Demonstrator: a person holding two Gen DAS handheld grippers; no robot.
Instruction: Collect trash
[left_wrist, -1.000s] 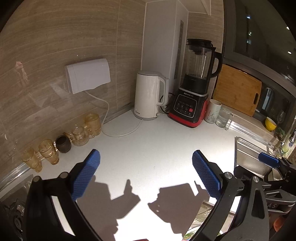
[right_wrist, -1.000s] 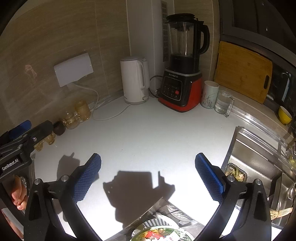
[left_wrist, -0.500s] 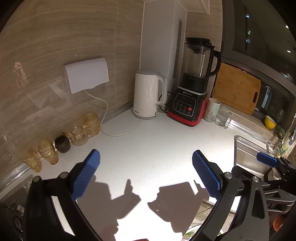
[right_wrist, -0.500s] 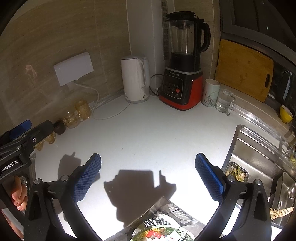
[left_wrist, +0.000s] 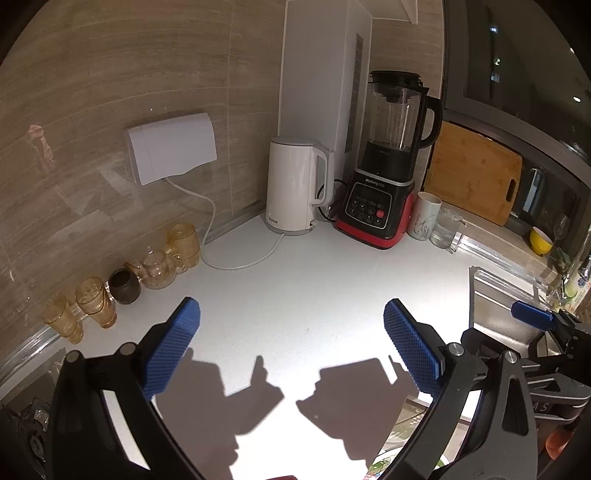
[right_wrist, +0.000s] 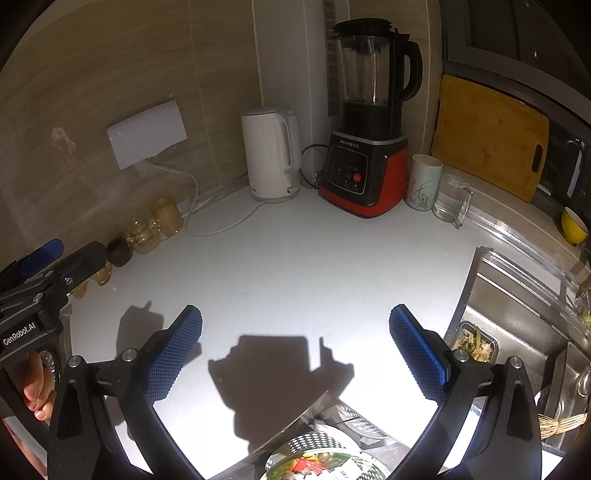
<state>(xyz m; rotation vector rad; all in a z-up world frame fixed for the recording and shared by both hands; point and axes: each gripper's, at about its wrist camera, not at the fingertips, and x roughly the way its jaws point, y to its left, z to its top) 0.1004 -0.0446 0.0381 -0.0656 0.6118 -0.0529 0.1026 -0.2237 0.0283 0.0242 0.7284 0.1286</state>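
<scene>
blender (left_wrist: 380, 195): "Joyoung" | left gripper (right_wrist: 35, 269): "GenRobot.AI"

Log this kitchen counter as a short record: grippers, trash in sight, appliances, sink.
left gripper: open, holding nothing, above the counter
right gripper: open, holding nothing
trash: printed wrapper at the counter's near edge, below the right gripper
appliances: white kettle and red blender side by side at the back
by the blender: mug, then glass
left wall: row of amber glasses
sink: container of food scraps inside
</scene>
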